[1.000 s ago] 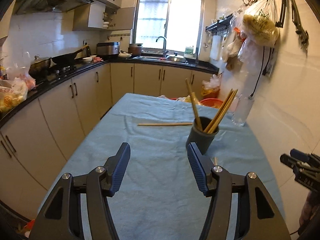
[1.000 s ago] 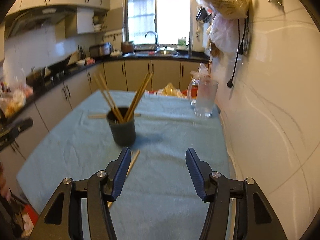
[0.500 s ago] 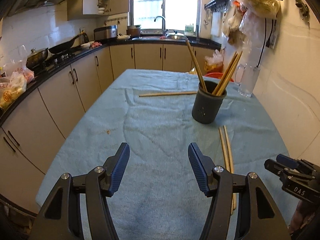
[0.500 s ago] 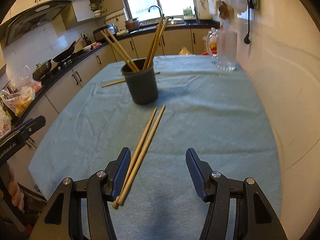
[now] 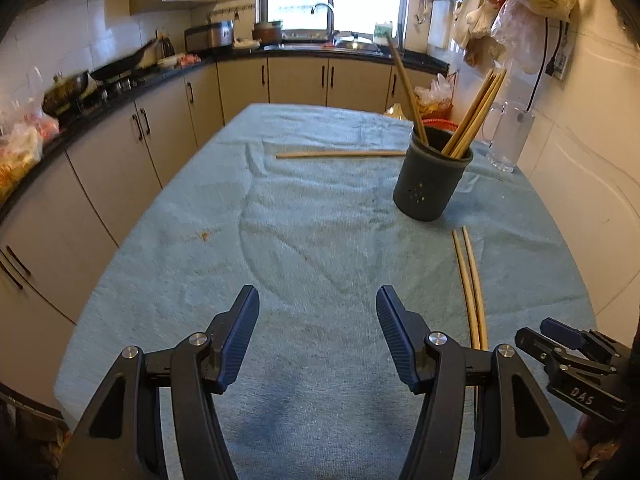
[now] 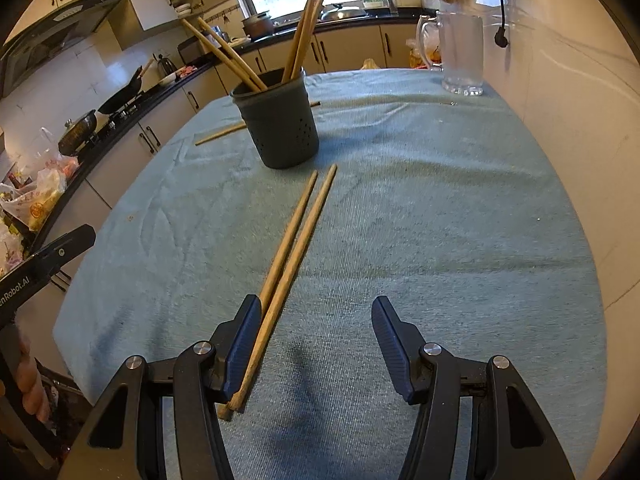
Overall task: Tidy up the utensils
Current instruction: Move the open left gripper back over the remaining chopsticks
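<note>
Hovering low over a blue-clothed surface (image 6: 440, 220), we see both tongs spread and empty. The right tongs (image 6: 312, 316) point along a pair of loose chopsticks (image 6: 296, 240) — their near ends lie just beside its left finger. The left tongs (image 5: 316, 308) hang over bare cloth. A dark holder (image 6: 280, 124) beyond already carries several chopsticks; another chopstick (image 5: 340, 155) lies behind it. Next, we judge, the right tongs must shift left to straddle the pair.

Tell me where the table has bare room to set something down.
Free: the cloth left of the dark holder, nearer than the lone chopstick; also the stretch right of the chopstick pair, up to the glass jug. Crowded: around the holder and pair.
</note>
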Demonstrator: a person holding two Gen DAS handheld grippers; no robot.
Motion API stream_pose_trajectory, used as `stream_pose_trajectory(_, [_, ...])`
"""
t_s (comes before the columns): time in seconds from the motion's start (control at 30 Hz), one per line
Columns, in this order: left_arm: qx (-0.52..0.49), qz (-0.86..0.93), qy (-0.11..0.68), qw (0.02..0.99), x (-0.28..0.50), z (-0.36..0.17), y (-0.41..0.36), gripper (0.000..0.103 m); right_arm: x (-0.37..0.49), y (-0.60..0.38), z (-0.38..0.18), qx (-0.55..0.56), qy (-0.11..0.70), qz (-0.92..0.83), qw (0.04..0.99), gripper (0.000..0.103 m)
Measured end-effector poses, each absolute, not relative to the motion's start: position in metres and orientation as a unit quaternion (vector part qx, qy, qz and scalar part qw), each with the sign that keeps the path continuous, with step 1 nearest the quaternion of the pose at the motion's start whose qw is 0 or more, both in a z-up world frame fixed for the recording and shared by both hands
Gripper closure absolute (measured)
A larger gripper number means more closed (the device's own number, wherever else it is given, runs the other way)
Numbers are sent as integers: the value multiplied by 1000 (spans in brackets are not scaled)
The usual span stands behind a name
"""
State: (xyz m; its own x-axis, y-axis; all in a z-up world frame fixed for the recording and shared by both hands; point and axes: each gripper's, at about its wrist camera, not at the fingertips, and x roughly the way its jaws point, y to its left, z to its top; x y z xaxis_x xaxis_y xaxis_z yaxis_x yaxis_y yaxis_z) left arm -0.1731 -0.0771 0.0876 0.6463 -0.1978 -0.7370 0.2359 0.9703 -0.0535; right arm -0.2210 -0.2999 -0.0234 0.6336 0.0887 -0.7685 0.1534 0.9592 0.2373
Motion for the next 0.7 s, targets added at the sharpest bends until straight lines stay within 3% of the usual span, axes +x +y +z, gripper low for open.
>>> stream_pose_trajectory(0.2, [9, -123, 423, 898, -163, 74, -74, 43, -210, -294, -29, 114, 426, -33, 897, 42])
stream_pose_trajectory(0.7, [12, -136, 443, 886, -154, 60, -81, 43, -171, -265, -46, 10, 456, -69, 887, 59])
